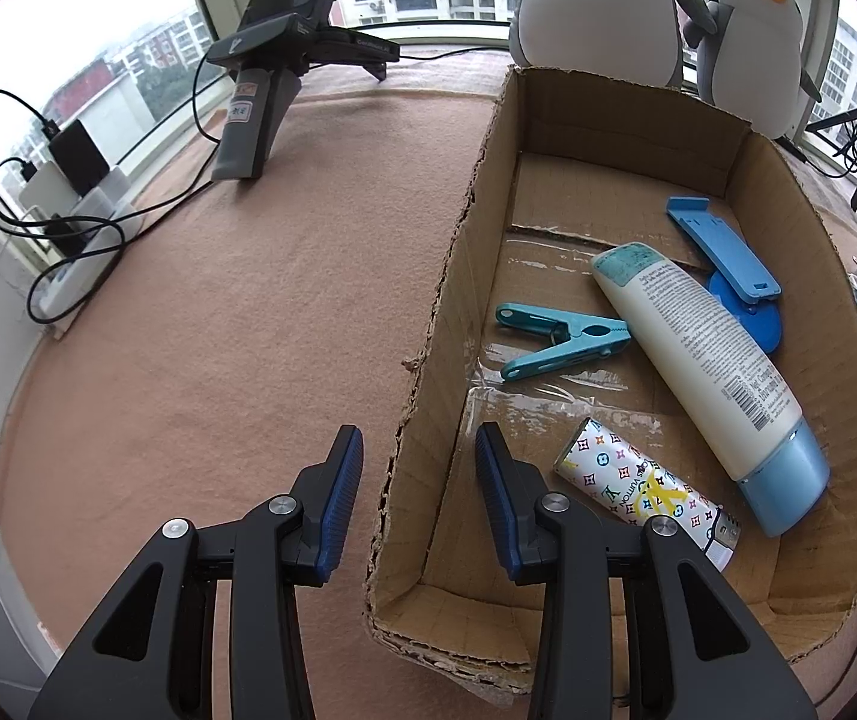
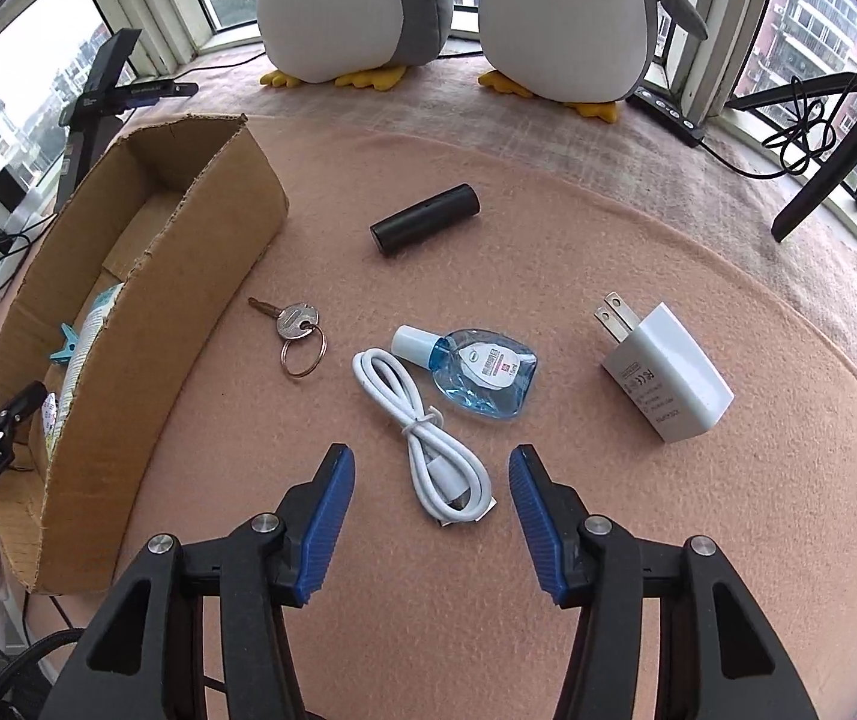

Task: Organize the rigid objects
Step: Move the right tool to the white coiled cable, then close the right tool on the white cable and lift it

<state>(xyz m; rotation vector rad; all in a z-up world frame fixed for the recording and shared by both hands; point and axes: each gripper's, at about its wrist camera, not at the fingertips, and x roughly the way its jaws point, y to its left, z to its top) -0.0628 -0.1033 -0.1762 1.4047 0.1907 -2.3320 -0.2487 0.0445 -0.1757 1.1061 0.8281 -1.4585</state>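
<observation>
We count four things inside the cardboard box (image 1: 620, 192): one teal clothespin (image 1: 560, 341), one blue folding stand (image 1: 728, 264), one white lotion bottle (image 1: 710, 384) with a blue cap, and one patterned tube (image 1: 638, 492). On the pink cloth (image 2: 548, 240) beside the box lie five more: one black cylinder (image 2: 425, 219), one key (image 2: 293, 324) on a ring, one blue dropper bottle (image 2: 470, 375), one coiled white cable (image 2: 422, 432), and one white charger plug (image 2: 662, 372). Our left gripper (image 1: 419, 504) is spread wide, empty, straddling the box's near wall. Our right gripper (image 2: 431, 522) is equally wide, holding nothing, with the cable's near end between its fingers. The cable's long axis runs away from us, tilted left.
</observation>
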